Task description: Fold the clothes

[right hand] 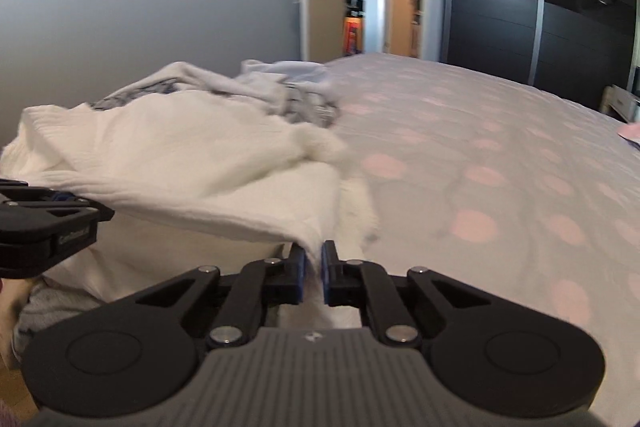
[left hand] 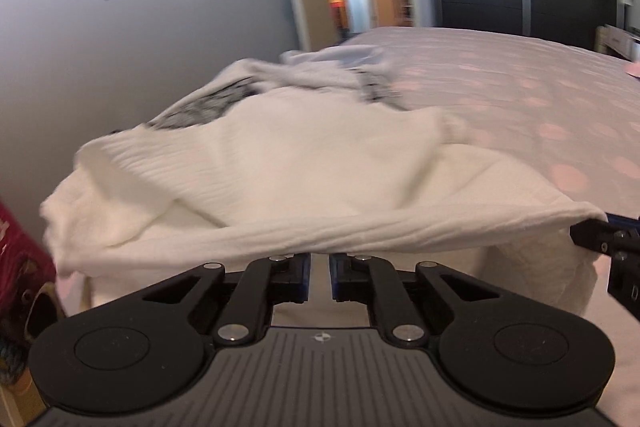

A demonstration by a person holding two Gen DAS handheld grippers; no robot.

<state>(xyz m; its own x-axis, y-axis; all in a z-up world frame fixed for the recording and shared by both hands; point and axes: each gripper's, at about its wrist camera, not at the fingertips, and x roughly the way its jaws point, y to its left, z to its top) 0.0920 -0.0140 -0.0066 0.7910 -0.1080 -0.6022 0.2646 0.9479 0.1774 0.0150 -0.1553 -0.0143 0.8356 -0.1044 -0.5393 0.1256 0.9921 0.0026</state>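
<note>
1. Garment [left hand: 280, 155], white and ribbed, is held up by one edge over the near side of the bed [left hand: 540, 99]; the rest trails away, bunched and creased.
2. Left gripper [left hand: 319, 277]: jaws nearly together, cloth edge lying across their tips; a true pinch looks likely, but the contact is partly hidden.
3. Right gripper [right hand: 314, 277]: jaws clamped on a corner of the same edge, seen in both views.
4. The edge runs taut between the two grippers, so the piece hangs spread along that line.
5. Beyond it, a heap of other clothes [left hand: 328, 71], white and grey-printed, lies loose and rumpled.
6. Judgement: no neat folded stack is visible. The white piece is mid-handling, not flat; the heap remains unfolded. Motion blur limits detail.
</note>
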